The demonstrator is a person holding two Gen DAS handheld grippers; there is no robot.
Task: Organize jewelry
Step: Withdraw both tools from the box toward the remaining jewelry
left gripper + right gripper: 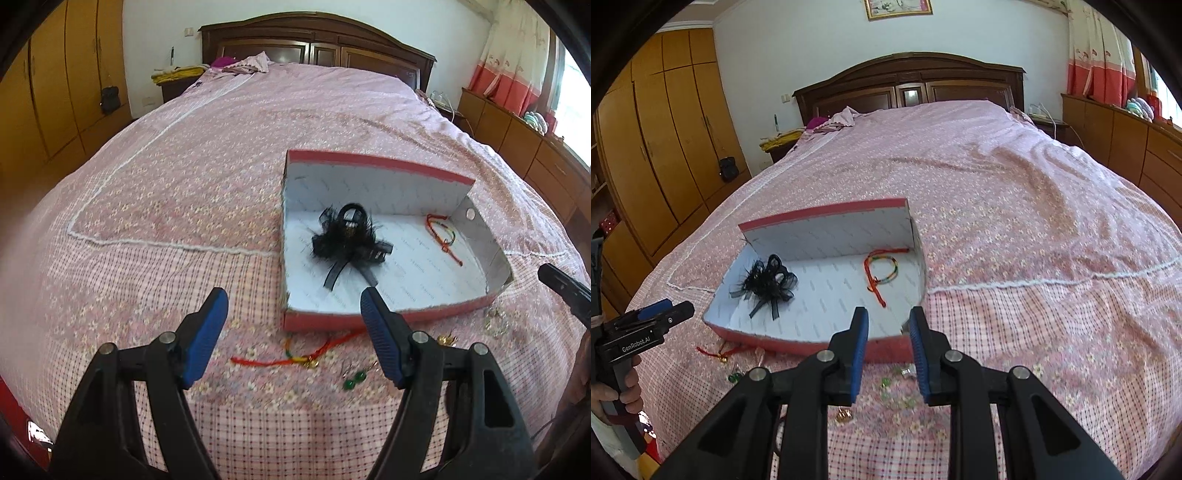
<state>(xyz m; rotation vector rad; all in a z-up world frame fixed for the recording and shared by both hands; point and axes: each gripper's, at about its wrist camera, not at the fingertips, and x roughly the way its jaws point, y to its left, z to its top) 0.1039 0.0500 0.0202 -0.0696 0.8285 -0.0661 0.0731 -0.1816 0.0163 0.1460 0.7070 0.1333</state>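
Observation:
A red box point(332, 319) point(886, 349) with a white inside lies open on the bed. In it are a black feather hair clip point(349, 240) point(768, 282) and a red multicoloured cord bracelet point(443, 234) point(882, 271). In front of the box lie a red cord bracelet with gold charms point(295, 356) point(718, 354), green bead earrings point(354, 380) point(735, 376), gold earrings point(447, 339) point(844, 415) and a clear beaded piece point(496, 321) point(894, 386). My left gripper point(293, 299) is open and empty above the red cord. My right gripper point(888, 319) is open and empty over the box's near wall.
The bed is covered with a pink flowered quilt point(221, 166) point(1034, 221). A dark wooden headboard point(317, 44) stands at the far end. Wooden wardrobes point(665, 129) are on the left, a low cabinet point(517, 133) on the right.

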